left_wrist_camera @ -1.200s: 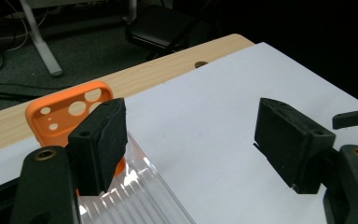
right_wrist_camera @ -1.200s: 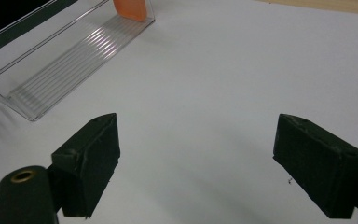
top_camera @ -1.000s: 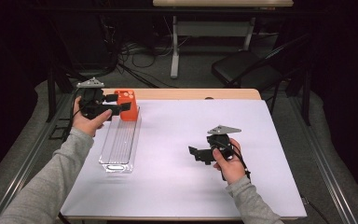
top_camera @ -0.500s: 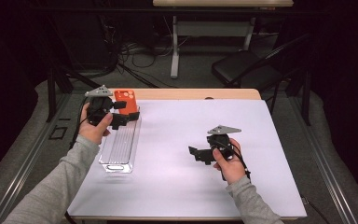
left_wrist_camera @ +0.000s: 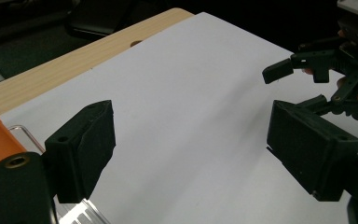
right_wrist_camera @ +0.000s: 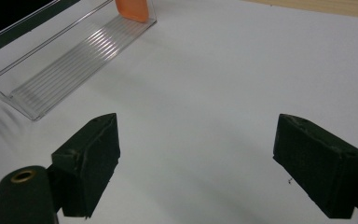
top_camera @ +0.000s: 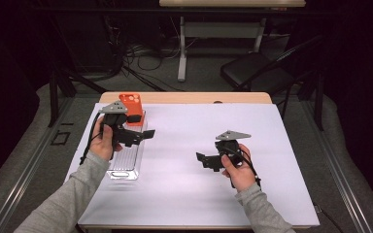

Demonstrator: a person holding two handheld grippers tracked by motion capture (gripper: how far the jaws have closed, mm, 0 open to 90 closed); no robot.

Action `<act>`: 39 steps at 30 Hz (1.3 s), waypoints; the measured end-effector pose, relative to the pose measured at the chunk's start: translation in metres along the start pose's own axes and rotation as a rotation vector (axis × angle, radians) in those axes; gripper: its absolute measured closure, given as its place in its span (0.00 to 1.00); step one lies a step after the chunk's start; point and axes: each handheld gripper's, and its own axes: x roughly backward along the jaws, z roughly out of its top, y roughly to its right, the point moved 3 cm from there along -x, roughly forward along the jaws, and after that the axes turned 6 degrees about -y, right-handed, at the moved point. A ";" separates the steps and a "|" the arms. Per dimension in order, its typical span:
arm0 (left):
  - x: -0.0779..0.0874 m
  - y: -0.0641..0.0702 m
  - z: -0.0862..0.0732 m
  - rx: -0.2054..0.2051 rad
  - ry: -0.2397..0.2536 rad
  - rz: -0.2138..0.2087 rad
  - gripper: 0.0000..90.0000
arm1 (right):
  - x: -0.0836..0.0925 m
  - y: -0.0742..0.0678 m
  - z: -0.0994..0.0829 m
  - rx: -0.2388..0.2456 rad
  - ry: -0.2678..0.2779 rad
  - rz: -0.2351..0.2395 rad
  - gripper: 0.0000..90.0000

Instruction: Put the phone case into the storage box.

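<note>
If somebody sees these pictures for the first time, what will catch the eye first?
Probably the orange object, the one bright thing, standing at the far end of a clear plastic tray on the left of the white table. Next, the two black grippers: the left gripper open beside the tray, the right gripper open over bare table.

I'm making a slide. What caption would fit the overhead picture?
A person holds two open grippers, left and right, over a white table beside a clear tray holding an orange object.
</note>
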 end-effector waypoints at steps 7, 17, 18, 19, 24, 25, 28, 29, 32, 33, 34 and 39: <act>-0.004 0.016 -0.006 -0.022 -0.001 -0.025 0.18 | 0.003 -0.004 -0.001 0.018 -0.004 0.002 0.16; -0.006 0.030 -0.025 -0.045 0.000 -0.041 0.18 | 0.017 -0.009 -0.014 0.061 -0.013 0.011 0.16; -0.006 0.032 -0.028 -0.041 0.001 -0.050 0.18 | 0.019 -0.008 -0.016 0.066 -0.010 0.011 0.16; -0.006 0.032 -0.029 -0.042 0.001 -0.052 0.18 | 0.021 -0.009 -0.018 0.063 -0.012 0.014 0.16; -0.004 0.037 -0.040 -0.037 0.005 -0.064 0.18 | 0.027 -0.008 -0.026 0.069 -0.002 0.023 0.12; -0.003 0.037 -0.042 -0.035 0.005 -0.061 0.18 | 0.029 -0.007 -0.028 0.064 0.001 0.024 0.11; -0.002 0.037 -0.051 -0.016 0.018 -0.070 0.18 | 0.034 -0.005 -0.033 0.055 0.013 0.020 0.10; -0.002 0.037 -0.054 -0.015 0.020 -0.067 0.18 | 0.036 -0.004 -0.034 0.063 0.013 0.016 0.09; -0.001 0.037 -0.062 -0.018 0.013 -0.052 0.18 | 0.041 -0.001 -0.040 0.062 0.024 0.015 0.06; 0.000 0.037 -0.064 -0.012 0.018 -0.055 0.18 | 0.043 -0.001 -0.041 0.060 0.026 0.016 0.06; 0.001 0.036 -0.066 -0.009 0.020 -0.055 0.18 | 0.045 0.000 -0.043 0.058 0.024 0.015 0.05; 0.005 0.034 -0.076 0.012 0.040 -0.046 0.18 | 0.052 0.006 -0.053 0.057 0.039 0.000 0.05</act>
